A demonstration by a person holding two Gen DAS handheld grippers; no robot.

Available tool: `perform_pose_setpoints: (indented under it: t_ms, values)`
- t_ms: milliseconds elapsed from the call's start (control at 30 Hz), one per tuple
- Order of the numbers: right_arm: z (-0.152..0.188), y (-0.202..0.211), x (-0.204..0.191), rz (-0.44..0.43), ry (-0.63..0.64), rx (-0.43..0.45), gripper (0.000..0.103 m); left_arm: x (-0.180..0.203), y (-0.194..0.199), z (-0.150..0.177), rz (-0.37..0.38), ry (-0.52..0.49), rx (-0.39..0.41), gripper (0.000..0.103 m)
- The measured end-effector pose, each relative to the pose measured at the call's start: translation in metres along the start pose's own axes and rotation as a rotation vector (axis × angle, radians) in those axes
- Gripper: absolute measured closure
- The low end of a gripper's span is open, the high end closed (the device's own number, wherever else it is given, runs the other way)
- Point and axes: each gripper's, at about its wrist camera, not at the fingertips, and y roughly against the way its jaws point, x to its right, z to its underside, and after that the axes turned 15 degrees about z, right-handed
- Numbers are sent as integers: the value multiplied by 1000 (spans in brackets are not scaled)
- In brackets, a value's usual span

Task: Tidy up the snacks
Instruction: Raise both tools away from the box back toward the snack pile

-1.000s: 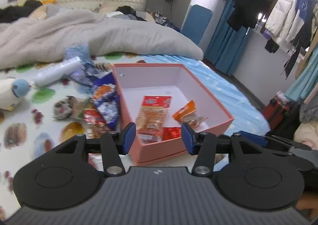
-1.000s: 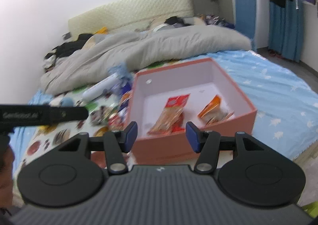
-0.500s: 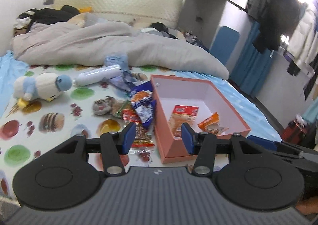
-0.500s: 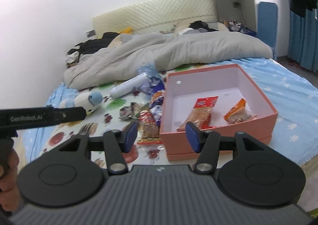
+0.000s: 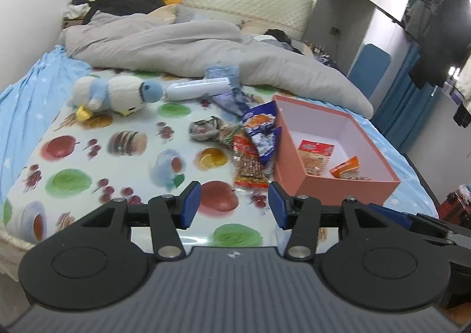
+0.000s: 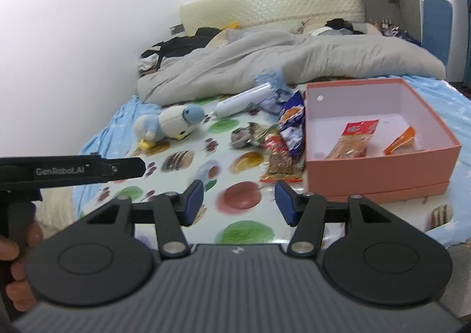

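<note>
Fingers (image 5: 190, 205) of the left gripper (image 5: 234, 205) stand wide apart and hold nothing, hovering above the near edge of the fruit-print mat (image 5: 123, 156) on the bed. Ahead lies a loose heap of snack packets (image 5: 250, 150), touching the left wall of an open pink box (image 5: 338, 185). Inside the box lie a red-topped snack bag (image 5: 315, 156) and an orange packet (image 5: 347, 169). Farther back sit a plush penguin (image 5: 114, 94), a white cylinder (image 5: 197, 88) and a grey duvet (image 5: 206, 50).

From the right wrist view, the right gripper (image 6: 239, 203) is likewise spread open and empty over the mat (image 6: 244, 194). The pink box (image 6: 379, 174) sits to the right, with the red-topped bag (image 6: 353, 141) and the orange packet (image 6: 401, 140) in it, the snack heap (image 6: 279, 144) just beside its left wall. The plush penguin (image 6: 170, 124) lies further left. At the left edge, the body of the other gripper (image 6: 73, 171) juts in, gripped by a hand (image 6: 17, 268).
</note>
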Motion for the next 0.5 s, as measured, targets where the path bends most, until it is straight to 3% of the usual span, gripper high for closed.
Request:
perform_pose_setpoints:
  t_ms: [300, 500]
  values:
    - [15, -6, -5, 24, 12, -17, 47, -10, -14, 7, 3, 4, -22, 47]
    - [16, -22, -6, 33, 28, -54, 47, -22, -25, 9, -17, 32, 5, 47]
